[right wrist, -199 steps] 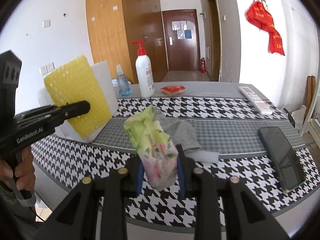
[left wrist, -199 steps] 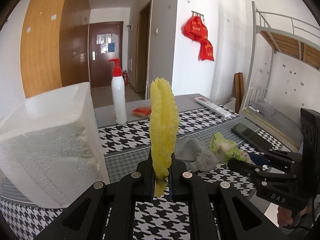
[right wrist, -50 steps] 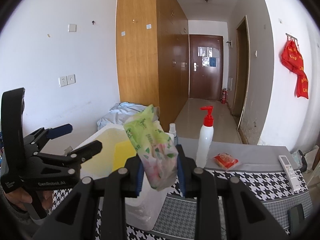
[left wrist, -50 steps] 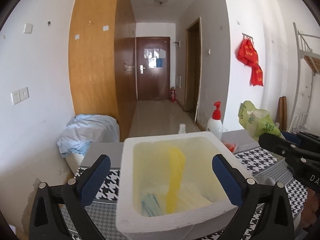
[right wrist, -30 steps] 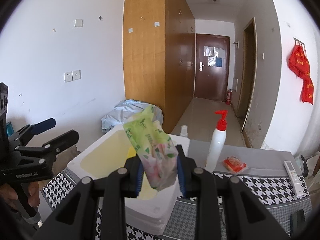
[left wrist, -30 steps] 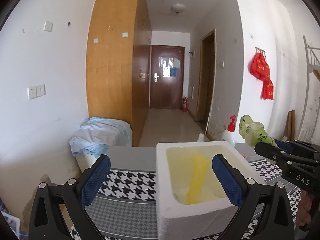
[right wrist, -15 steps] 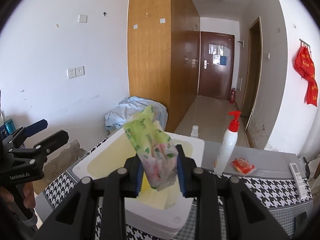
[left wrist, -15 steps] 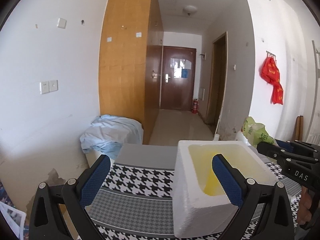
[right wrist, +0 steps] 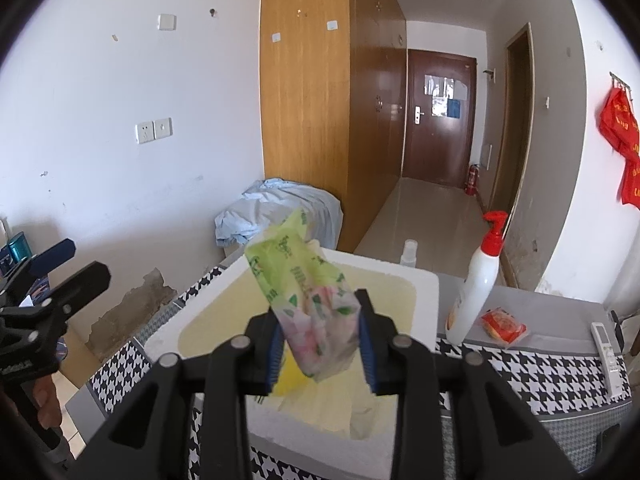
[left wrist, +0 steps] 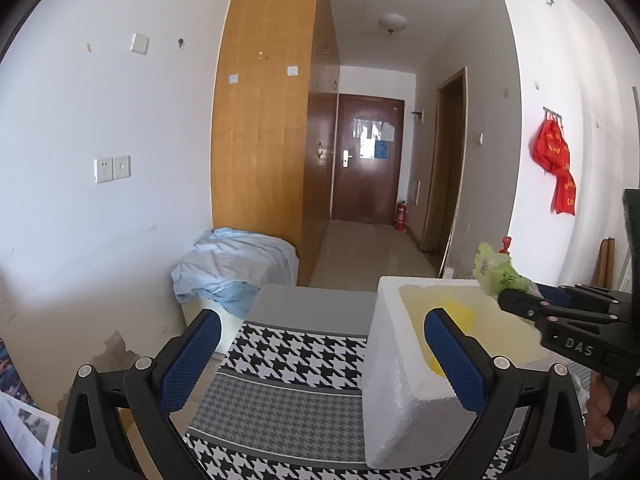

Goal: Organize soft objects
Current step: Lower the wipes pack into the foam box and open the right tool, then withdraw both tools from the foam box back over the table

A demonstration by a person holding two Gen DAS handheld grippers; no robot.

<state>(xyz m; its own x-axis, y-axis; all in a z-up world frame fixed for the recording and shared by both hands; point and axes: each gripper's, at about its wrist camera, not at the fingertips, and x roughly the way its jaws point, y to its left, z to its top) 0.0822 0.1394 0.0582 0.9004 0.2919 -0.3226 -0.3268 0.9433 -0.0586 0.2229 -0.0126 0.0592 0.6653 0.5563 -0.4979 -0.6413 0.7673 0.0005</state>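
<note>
A white foam box (right wrist: 424, 280) stands on the houndstooth table, with a yellow sponge (right wrist: 288, 384) inside it. My right gripper (right wrist: 320, 312) hovers over the box with its jaws opening. The green tissue pack (right wrist: 304, 288) leans left between the pads, loose and slipping down. In the left wrist view the box (left wrist: 384, 320) is at the right, the sponge (left wrist: 456, 314) shows inside, and the pack (left wrist: 496, 272) and right gripper (left wrist: 520, 304) hang above it. My left gripper (left wrist: 322, 320) is wide open and empty, left of the box; it also shows in the right wrist view (right wrist: 68, 264).
Behind the box stand a white pump bottle (right wrist: 476, 292) and a small spray bottle (right wrist: 410, 252). A red packet (right wrist: 502, 322) and a remote (right wrist: 604, 344) lie on the grey strip. A blue cloth heap (right wrist: 280, 208) sits past the table's far edge.
The right jaws have widened and the tissue pack has tipped left between them. The left gripper has drifted left, so the box now sits further right in its view.
</note>
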